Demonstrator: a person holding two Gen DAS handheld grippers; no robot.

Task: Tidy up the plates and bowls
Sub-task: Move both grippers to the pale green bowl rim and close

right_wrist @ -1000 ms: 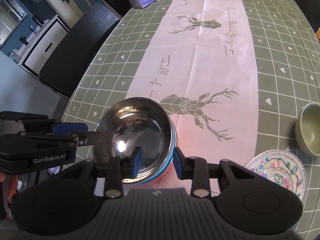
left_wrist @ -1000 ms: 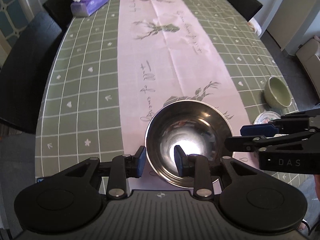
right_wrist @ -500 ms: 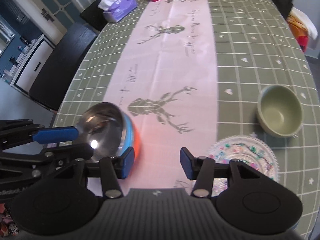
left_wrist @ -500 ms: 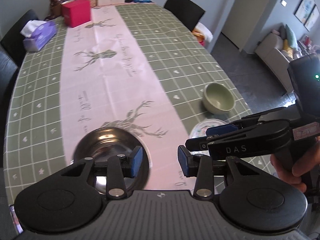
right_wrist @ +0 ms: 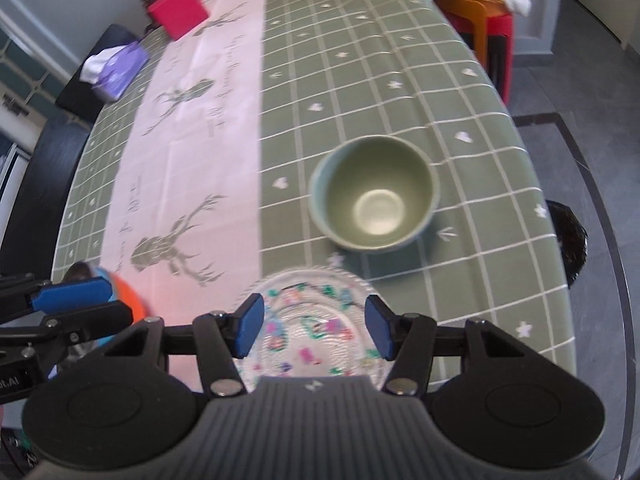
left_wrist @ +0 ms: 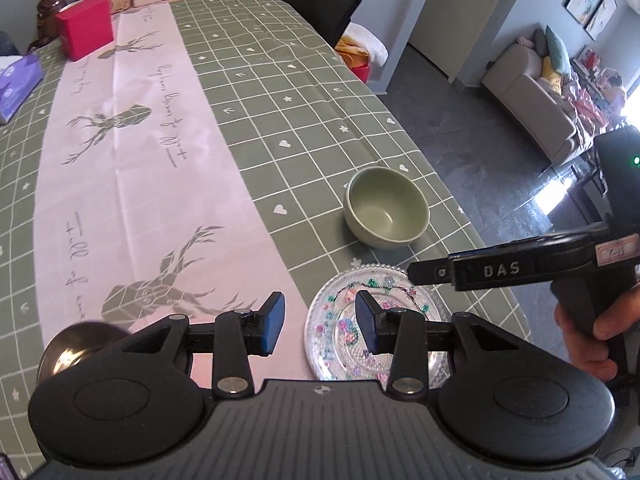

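Near the table's front edge, on the green checked cloth, lies the glass plate (right_wrist: 316,328), directly below the right gripper (right_wrist: 315,332). It is clear pressed glass, round and shallow, with a beaded rim and small coloured flower marks. Judged brittle, slick and fairly light; it sits flat, so the only purchase is the thin raised rim, one pad over and one under, taken gently.

Just beyond the plate, touching or nearly so, stands the green bowl (right_wrist: 374,196): glazed ceramic, thick-walled, deep, empty, upright. Judged heavier and stiff; its wall suits a pinch across the rim.

Left of the plate, on the pink deer-print runner (left_wrist: 132,168), sits the steel bowl (left_wrist: 68,348), polished and reflective, over an orange and blue outer shell; mostly hidden behind the tools.

Right gripper: jaws have just been opening, now apart, nothing between the pads. Left gripper (left_wrist: 320,326): jaws likewise apart and empty, hovering at the plate's left edge.

Well beyond the plate, far down the table: a red box (left_wrist: 84,32) and a purple tissue pack (left_wrist: 18,80).
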